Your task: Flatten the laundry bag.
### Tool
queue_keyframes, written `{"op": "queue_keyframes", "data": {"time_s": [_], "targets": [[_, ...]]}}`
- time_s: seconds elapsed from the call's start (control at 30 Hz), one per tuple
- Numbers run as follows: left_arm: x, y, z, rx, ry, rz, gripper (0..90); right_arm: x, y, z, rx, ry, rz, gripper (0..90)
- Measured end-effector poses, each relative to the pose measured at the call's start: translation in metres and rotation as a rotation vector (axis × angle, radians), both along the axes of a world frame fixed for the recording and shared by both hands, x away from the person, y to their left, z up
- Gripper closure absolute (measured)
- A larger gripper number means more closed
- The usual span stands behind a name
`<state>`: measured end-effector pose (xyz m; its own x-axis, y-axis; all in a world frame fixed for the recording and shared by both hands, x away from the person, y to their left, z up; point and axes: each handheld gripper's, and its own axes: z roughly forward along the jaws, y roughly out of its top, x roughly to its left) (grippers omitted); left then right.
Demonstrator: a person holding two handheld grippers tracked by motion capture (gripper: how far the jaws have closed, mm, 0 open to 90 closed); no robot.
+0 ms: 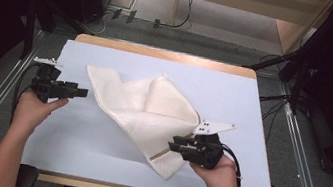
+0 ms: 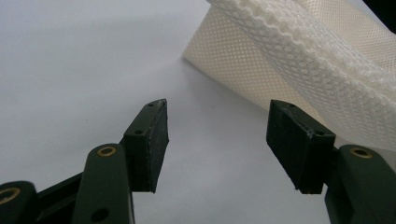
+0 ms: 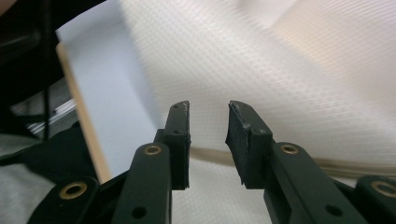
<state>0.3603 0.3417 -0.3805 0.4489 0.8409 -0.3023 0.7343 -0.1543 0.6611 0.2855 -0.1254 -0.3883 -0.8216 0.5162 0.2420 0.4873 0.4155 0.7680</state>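
The right claw (image 3: 208, 122) stands with its jaws a little apart and nothing pinched between them, hovering over the near-right part of the cream waffle-weave towel (image 1: 143, 112), which lies half-folded and rumpled across the middle of the table (image 1: 94, 153), one corner reaching toward the near edge. The left claw (image 2: 217, 140) is wide open and empty, level with the table top just short of the towel's far-left corner. To fold well, I judge each claw should bite squarely on a corner's hem, one layer only, before lifting both together.
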Motion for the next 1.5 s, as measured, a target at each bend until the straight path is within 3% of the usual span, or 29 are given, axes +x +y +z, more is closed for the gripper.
{"op": "queue_keyframes", "data": {"time_s": [0.3,0.47,0.77,0.87,1.03,1.13,1.23,1.3,1.4,1.43,1.5], "targets": [[-0.005,-0.004,0.000,0.007,-0.003,-0.010,39.7,0.048,-0.015,0.009,-0.010,-0.018,-0.087,67.9],[-0.009,-0.005,0.000,0.008,-0.002,-0.013,39.6,0.084,-0.014,0.001,-0.040,-0.021,-0.127,58.8],[-0.016,-0.003,-0.001,0.011,-0.007,-0.012,39.6,0.134,-0.006,-0.020,-0.087,0.008,-0.182,51.1],[-0.019,-0.001,-0.001,0.010,-0.010,-0.008,39.7,0.145,-0.006,-0.026,-0.108,0.011,-0.208,47.6],[-0.022,0.003,-0.001,0.011,-0.010,0.002,39.6,0.161,-0.009,-0.033,-0.103,0.036,-0.239,43.2],[-0.023,0.004,-0.002,0.009,-0.010,0.008,39.6,0.167,-0.011,-0.037,-0.068,0.050,-0.228,41.5],[-0.023,0.004,-0.002,0.008,-0.010,0.010,39.6,0.169,-0.008,-0.041,-0.077,0.074,-0.216,41.6],[-0.023,0.004,-0.003,0.012,-0.009,0.007,39.6,0.169,-0.005,-0.044,-0.083,0.084,-0.200,48.1],[-0.023,0.004,-0.003,0.014,-0.007,0.009,39.7,0.166,0.001,-0.045,-0.102,0.095,-0.175,71.7],[-0.023,0.005,-0.003,0.015,-0.006,0.009,39.7,0.164,0.002,-0.043,-0.120,0.092,-0.177,76.8],[-0.023,0.007,-0.002,0.007,-0.009,0.016,39.7,0.158,0.001,-0.033,-0.105,0.071,-0.163,82.1]]}}
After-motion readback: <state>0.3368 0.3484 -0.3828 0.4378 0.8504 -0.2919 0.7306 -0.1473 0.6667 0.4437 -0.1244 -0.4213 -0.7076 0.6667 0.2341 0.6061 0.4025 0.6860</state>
